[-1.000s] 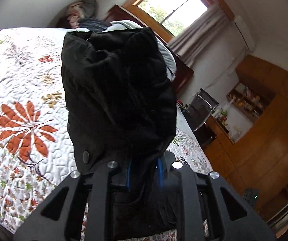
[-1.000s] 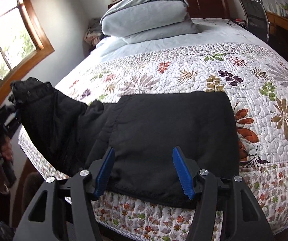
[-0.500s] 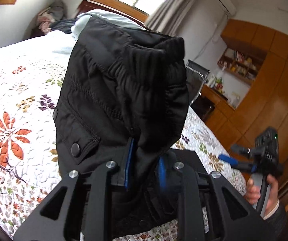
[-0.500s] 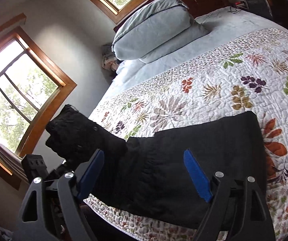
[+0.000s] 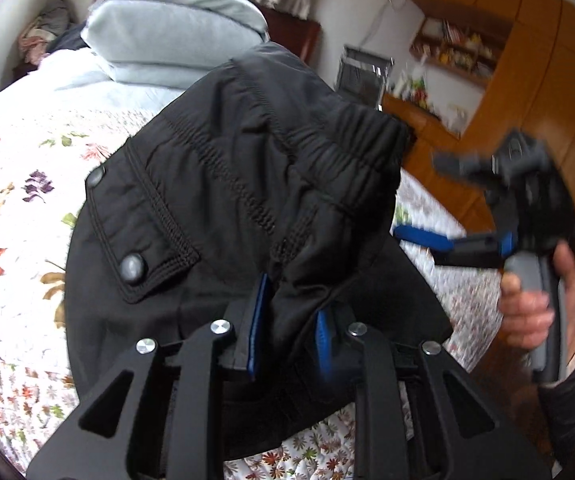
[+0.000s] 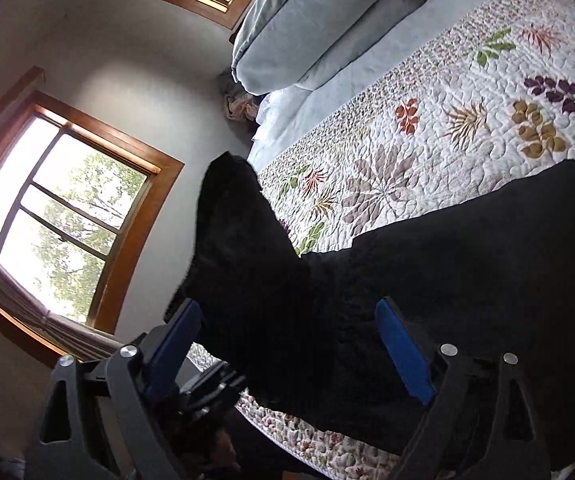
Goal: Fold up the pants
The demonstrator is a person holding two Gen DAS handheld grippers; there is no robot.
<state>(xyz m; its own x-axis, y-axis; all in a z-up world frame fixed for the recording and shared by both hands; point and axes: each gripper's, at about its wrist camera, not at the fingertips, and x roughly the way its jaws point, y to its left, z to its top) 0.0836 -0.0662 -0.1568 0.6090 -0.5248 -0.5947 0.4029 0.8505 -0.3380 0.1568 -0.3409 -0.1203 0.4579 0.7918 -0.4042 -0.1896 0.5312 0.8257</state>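
While lifted off the quilt [image 5: 15, 152] — black pants [image 5: 247, 184] pinched in left gripper [image 5: 289, 340], right gripper [image 6: 295, 344] just widening, empty.

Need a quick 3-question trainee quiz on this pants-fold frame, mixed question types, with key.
1. True or false: the left gripper is clamped on the black pants.
2. The right gripper is: A) shut on the pillow, B) open, C) shut on the quilt.
3. Fill in: the pocket flap shows two ___.

Key: 1 true. 2 B. 3 snap buttons.
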